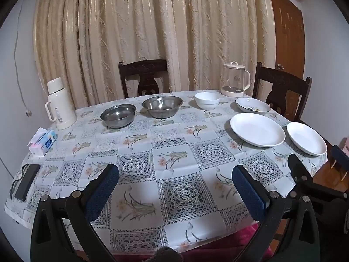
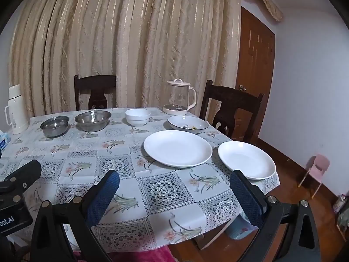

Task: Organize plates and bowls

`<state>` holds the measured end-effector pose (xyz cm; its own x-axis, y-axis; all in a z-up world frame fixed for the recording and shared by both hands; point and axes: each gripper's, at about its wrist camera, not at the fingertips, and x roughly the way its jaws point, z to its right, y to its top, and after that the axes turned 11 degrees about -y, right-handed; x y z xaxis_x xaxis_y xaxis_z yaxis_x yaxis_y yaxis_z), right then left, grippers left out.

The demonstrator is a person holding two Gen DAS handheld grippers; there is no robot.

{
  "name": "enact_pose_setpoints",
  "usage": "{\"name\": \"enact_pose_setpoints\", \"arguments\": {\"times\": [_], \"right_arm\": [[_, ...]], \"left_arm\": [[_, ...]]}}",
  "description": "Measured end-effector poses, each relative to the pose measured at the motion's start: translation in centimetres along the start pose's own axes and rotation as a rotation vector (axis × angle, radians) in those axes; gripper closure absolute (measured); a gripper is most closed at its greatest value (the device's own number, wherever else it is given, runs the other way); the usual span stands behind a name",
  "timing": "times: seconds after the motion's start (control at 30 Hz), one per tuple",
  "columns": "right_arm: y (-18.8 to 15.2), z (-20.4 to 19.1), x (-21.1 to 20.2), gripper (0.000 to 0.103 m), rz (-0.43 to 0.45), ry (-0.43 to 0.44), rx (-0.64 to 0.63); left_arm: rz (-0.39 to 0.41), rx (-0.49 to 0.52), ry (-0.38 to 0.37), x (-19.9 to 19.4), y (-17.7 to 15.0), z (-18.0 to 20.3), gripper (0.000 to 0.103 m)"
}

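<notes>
On the patterned tablecloth [image 1: 174, 144] stand two steel bowls, a small one [image 1: 118, 115] [image 2: 55, 125] and a bigger one [image 1: 162, 106] [image 2: 93, 120], a white bowl [image 1: 207, 100] [image 2: 137, 117], a blue-rimmed flowered dish [image 1: 253, 107] [image 2: 188, 124], a large white plate [image 1: 257, 129] [image 2: 177, 148] and a smaller white plate [image 1: 306, 138] [image 2: 247, 159]. My left gripper [image 1: 175, 172] is open and empty over the near table edge. My right gripper [image 2: 174, 178] is open and empty, its right finger close to the smaller plate.
A white thermos [image 1: 59, 103] and tissue box [image 1: 42, 143] stand at the left, a black phone [image 1: 27, 181] near the left edge. A glass kettle [image 1: 235, 79] stands at the back. Two dark chairs [image 1: 144, 76] [image 1: 281, 91] sit behind the table.
</notes>
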<state>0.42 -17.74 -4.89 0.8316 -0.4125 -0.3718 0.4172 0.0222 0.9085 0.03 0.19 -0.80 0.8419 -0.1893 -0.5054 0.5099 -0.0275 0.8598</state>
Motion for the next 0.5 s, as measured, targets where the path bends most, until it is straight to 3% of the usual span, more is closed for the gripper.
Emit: {"name": "enact_pose_setpoints", "arguments": {"times": [0.5], "right_arm": [[0.30, -0.04, 0.00, 0.000, -0.014, 0.012, 0.003]], "left_arm": [[-0.005, 0.014, -0.003, 0.22, -0.67, 0.18, 0.000]]}}
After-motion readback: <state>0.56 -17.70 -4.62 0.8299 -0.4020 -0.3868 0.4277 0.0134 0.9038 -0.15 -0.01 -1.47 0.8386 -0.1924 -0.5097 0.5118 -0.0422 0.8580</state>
